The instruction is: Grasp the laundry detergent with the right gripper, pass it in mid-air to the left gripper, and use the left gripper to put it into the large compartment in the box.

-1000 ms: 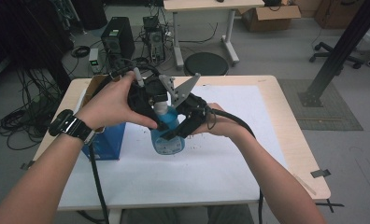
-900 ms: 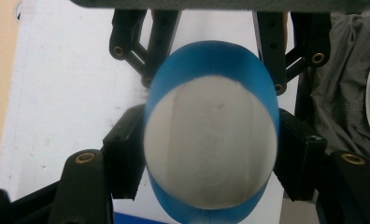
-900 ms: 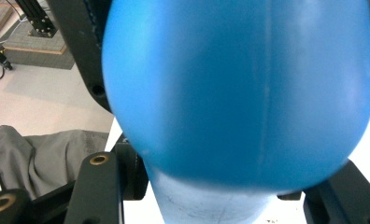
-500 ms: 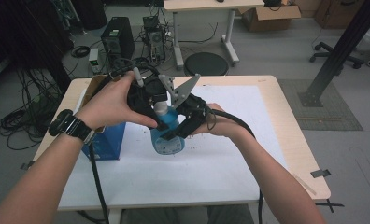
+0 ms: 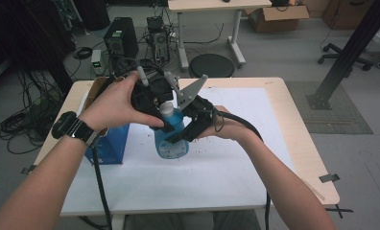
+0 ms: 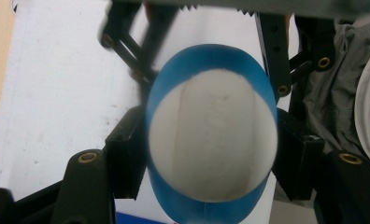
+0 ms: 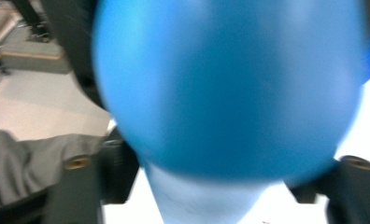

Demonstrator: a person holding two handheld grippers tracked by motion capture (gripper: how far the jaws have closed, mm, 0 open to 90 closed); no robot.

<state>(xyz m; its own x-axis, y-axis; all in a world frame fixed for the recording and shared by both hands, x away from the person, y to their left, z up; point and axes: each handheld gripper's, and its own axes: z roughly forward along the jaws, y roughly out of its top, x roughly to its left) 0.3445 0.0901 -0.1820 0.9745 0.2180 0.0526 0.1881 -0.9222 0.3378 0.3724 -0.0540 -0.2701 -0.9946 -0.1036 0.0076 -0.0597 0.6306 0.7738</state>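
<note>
Blue box (image 5: pixel 109 143): stands at the left of the desk (image 5: pixel 274 124), near edge side, just left of the bottle, partly behind the left forearm.

Left hand-held gripper (image 5: pixel 161 110): comes down from above onto the white cap (image 5: pixel 166 109); clenched on it, with the pads pressing both sides of the cap (image 6: pixel 213 140) in the left gripper view.

Blue bottle (image 5: pixel 171 136): upright at mid-desk on the white sheet, between both tools; base seemingly on the sheet, though contact is hard to confirm.

Right hand-held gripper (image 5: pixel 185 132): reaches in from the right at the bottle's body; jaws have just been opening, with the blue body (image 7: pixel 230 88) between them. Pads look close to the sides, but blur hides whether they press; taken as loosened.

Done so far: bottle steadied, cap gripped from above.

Left to do: probably twisting the cap off or on; cap sits on the neck now, no gap visible.

Far side: stool, computer cases and cables on the floor beyond the desk.
</note>
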